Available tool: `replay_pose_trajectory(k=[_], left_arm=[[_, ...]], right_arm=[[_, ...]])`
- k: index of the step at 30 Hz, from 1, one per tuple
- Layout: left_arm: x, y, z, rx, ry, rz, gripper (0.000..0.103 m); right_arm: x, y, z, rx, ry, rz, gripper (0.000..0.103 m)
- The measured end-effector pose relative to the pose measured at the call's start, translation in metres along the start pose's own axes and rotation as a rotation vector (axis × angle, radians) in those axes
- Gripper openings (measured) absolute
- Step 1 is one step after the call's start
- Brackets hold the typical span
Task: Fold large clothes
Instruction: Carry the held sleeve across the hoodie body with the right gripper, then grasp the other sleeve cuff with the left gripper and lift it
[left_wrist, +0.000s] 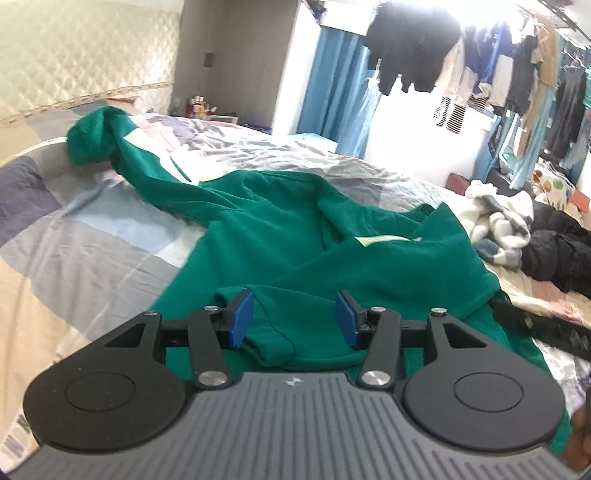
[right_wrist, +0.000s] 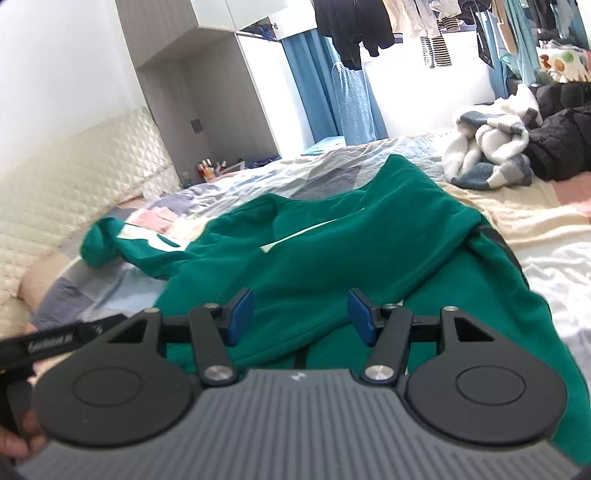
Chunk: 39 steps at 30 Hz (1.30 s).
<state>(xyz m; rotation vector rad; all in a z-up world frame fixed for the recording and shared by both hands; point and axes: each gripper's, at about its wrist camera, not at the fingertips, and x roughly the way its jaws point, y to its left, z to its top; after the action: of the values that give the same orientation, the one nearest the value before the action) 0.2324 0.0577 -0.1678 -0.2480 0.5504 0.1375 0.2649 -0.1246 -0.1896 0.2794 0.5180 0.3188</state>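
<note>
On the bed, a green sweatshirt (left_wrist: 280, 236) lies spread over a patchwork quilt (left_wrist: 85, 236), one sleeve trailing toward the quilted headboard (left_wrist: 74, 62).

Left wrist view only: a folded green cuff sits between the blue pads (left_wrist: 242, 319) of the left gripper (left_wrist: 295, 319); jaws spread, pads not pressing the cloth. Black strap of the other tool at right edge.

Right wrist view only: tall grey cabinet (right_wrist: 207, 110), and more of the white-and-blue blanket (right_wrist: 487, 147) beside a black jacket (right_wrist: 561, 144).

Right gripper (right_wrist: 301, 317) jaws also spread, nothing pinched; the sweatshirt's body lies below and ahead of them, its hem running under the tool.
</note>
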Motion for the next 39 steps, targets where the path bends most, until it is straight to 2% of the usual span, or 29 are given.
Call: replay_pose_trajectory(k=[2, 6, 10, 12, 14, 19, 26, 29, 31, 37, 39], left_arm=[[0.003, 0.01, 0.011, -0.026, 0.016, 0.031, 0.066], [0.03, 0.041, 0.046, -0.095, 0.054, 0.092, 0.071], [0.084, 0.089, 0.089, -0.241, 0.126, 0.085, 0.073], [0.112, 0.109, 0.108, -0.259, 0.138, 0.096, 0.073], [0.138, 0.128, 0.121, -0.285, 0.141, 0.14, 0.073], [0.212, 0.182, 0.143, -0.445, 0.156, 0.174, 0.073], [0.299, 0.235, 0.163, -0.566, 0.087, 0.236, 0.073], [0.329, 0.245, 0.176, -0.509, 0.07, 0.312, 0.073], [0.341, 0.248, 0.18, -0.49, 0.053, 0.338, 0.073], [0.359, 0.275, 0.198, -0.543, -0.018, 0.434, 0.074], [0.362, 0.285, 0.203, -0.565, -0.035, 0.495, 0.073]], right_arm=[[-0.005, 0.004, -0.003, -0.005, -0.005, 0.01, 0.059], [0.0, 0.009, -0.002, -0.032, -0.012, 0.028, 0.06], [0.013, 0.002, -0.003, -0.003, 0.039, 0.066, 0.06], [0.019, -0.005, -0.003, 0.025, 0.063, 0.071, 0.06], [0.027, -0.014, 0.0, 0.068, 0.079, 0.078, 0.06], [0.052, -0.023, 0.007, 0.088, 0.077, 0.027, 0.06], [0.084, -0.03, 0.006, 0.064, 0.1, -0.053, 0.06], [0.099, -0.028, 0.009, 0.02, 0.095, -0.063, 0.06], [0.111, -0.026, 0.008, -0.011, 0.107, -0.07, 0.06], [0.143, -0.023, -0.001, -0.024, 0.204, -0.08, 0.06], [0.149, -0.022, -0.002, -0.034, 0.212, -0.099, 0.06]])
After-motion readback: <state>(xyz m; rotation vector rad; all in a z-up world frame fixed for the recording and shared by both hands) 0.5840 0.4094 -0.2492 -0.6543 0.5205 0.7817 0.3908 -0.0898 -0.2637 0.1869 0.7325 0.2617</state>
